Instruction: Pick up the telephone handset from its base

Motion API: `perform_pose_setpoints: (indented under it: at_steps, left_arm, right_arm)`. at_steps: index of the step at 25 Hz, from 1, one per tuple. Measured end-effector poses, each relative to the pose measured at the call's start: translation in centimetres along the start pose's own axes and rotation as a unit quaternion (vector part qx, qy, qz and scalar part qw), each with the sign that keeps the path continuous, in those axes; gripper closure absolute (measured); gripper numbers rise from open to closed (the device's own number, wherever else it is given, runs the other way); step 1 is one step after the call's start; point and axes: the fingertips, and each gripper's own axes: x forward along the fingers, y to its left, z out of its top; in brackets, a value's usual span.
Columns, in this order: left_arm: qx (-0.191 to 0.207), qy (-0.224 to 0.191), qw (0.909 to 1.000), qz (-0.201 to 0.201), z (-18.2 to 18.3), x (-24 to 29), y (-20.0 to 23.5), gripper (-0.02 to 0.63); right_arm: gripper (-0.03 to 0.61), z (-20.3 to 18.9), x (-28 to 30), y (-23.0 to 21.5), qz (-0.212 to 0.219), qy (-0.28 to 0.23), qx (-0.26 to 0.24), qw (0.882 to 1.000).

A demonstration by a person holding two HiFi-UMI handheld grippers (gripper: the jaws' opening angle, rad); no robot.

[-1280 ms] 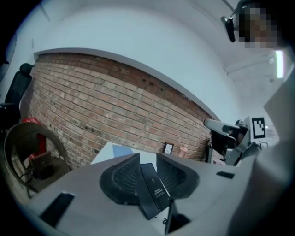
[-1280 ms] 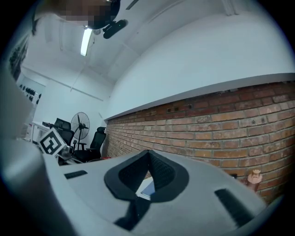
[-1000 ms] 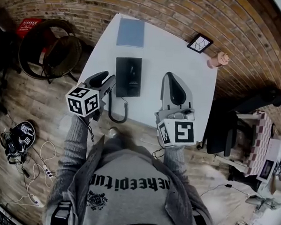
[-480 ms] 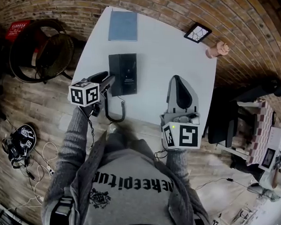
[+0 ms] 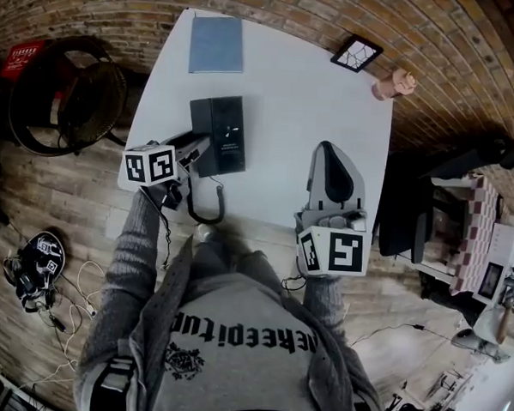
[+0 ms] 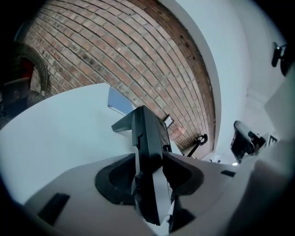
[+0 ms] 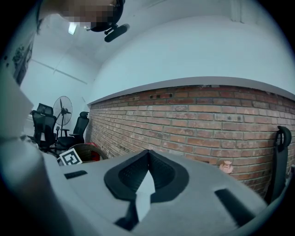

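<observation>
Handset [image 6: 148,131] lies between just-opened jaws of left hand-held gripper [image 6: 148,156]

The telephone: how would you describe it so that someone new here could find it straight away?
Look at the white table by the brick wall. On its left half, just nearer than the blue notebook, lies the telephone. It is the only solid black slab there, with a dark cord looping off the near table edge.
</observation>
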Motion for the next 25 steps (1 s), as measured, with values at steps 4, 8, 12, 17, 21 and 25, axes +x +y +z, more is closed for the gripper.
perform_pose_setpoints:
  at_steps: [4, 8, 12, 17, 21, 25]
  left_arm:
    - [-0.030, 0.011, 0.9992, -0.024, -0.9, 0.5, -0.7, 0.476]
    - [-0.051, 0.020, 0.9984, -0.014, -0.6, 0.2, -0.8, 0.500]
    - [-0.082, 0.022, 0.9962, -0.021, -0.4, -0.4, -1.4, 0.520]
    - [-0.113, -0.001, 0.9927, -0.040, 0.2, -1.3, -2.5, 0.529]
    - [-0.068, -0.005, 0.9975, -0.022, 0.7, -2.6, -3.1, 0.543]
    - [-0.049, -0.028, 0.9983, -0.012, 1.3, -4.3, -4.1, 0.543]
  right_arm:
    - [0.575, -0.1, 0.0, -0.1, -0.001, 0.001, 0.000, 1.000]
    - [0.575, 0.2, -0.1, 0.2, -0.001, -0.001, -0.002, 1.000]
    - [0.575, 0.4, -0.4, 0.2, -0.001, -0.005, -0.003, 1.000]
    - [0.575, 0.8, -0.6, 0.7, 0.007, -0.012, -0.006, 1.000]
    - [0.575, 1.2, -0.7, 1.3, 0.018, -0.018, -0.007, 1.000]
    - [0.575, 1.6, -0.9, 1.9, 0.032, -0.026, -0.006, 0.999]
